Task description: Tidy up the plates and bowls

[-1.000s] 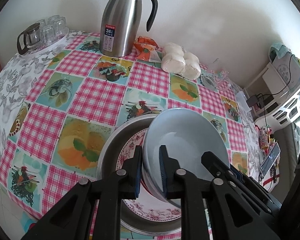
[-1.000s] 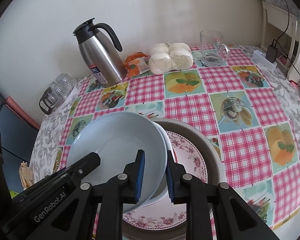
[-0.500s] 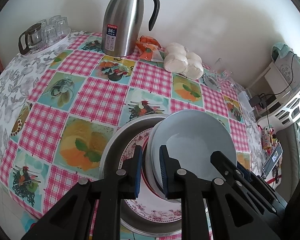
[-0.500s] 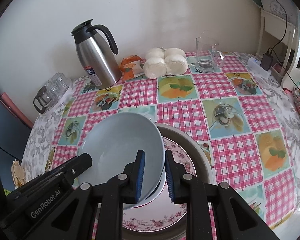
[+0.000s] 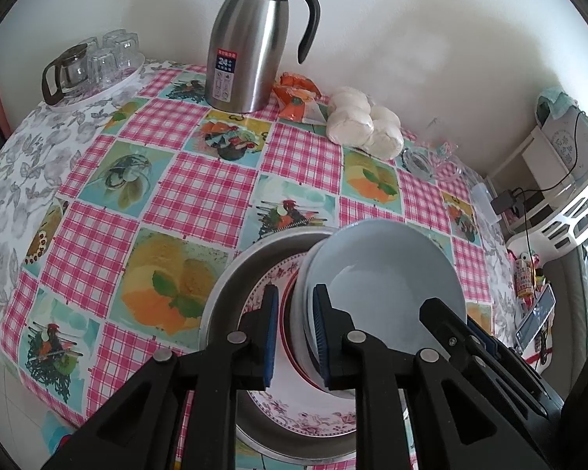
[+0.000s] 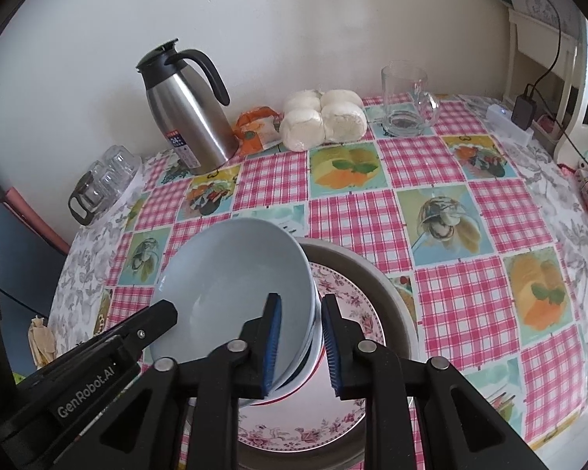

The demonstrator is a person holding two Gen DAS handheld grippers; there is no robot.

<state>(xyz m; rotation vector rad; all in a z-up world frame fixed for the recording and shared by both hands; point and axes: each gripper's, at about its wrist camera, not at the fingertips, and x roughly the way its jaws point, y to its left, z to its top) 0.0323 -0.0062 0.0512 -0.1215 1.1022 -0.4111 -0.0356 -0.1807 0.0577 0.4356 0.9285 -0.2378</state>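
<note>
Stack of pale blue-grey bowls (image 5: 380, 274) (image 6: 235, 286), 2 or more nested, tilted above the floral-rimmed white plate (image 5: 294, 419) (image 6: 349, 305), which lies in a round metal basin (image 5: 231, 286) (image 6: 388, 286) on the checked tablecloth (image 5: 200, 199) (image 6: 352, 211). Left gripper (image 5: 294, 333) clamps the stack's left rim. Right gripper (image 6: 300, 346) clamps the opposite rim.

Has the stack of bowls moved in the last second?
Yes. The stack of bowls, gripped on opposite rims by the left gripper and right gripper, has risen off the floral plate, showing more of it.
</note>
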